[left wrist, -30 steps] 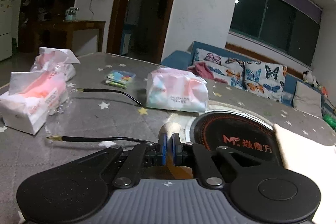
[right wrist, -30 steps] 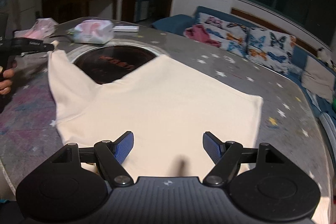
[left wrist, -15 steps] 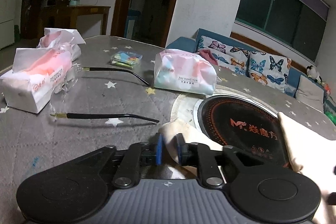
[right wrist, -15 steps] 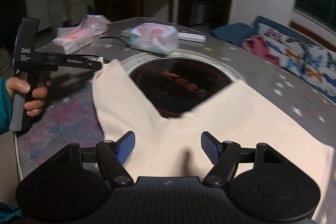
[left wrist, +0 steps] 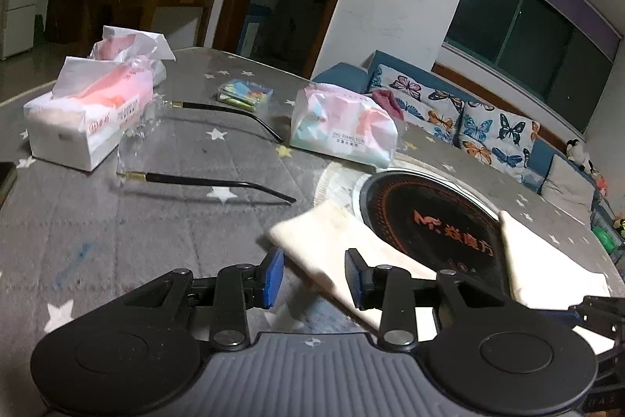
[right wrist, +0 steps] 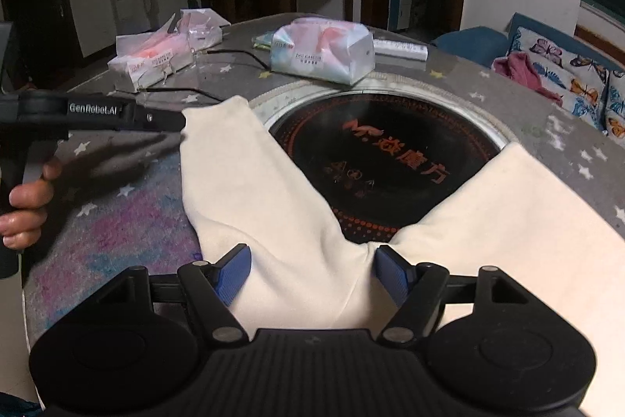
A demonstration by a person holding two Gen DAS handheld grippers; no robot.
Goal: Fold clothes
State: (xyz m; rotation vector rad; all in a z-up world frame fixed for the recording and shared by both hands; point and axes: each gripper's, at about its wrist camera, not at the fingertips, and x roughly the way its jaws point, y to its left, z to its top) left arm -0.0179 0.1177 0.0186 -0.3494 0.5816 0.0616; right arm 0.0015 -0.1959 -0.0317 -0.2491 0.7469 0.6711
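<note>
Left fingers (left wrist: pixel 275 276) opening over cream trousers (right wrist: pixel 273 206) | right gripper (right wrist: pixel 310 274) wide

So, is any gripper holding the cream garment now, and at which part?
Nothing is held. The left gripper is opening over the leg end of the cream garment; the right gripper stands open above its crotch.

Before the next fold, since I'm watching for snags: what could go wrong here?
1. The left gripper is opening, with the trouser leg lying slack between its pads; the cuff may not stay flat.
2. The glasses lie just past that cuff, so a sweep could catch them.
3. Both legs lie across the black hotplate, and the open right gripper hovers over the crotch; dragging could bunch the cloth.
</note>
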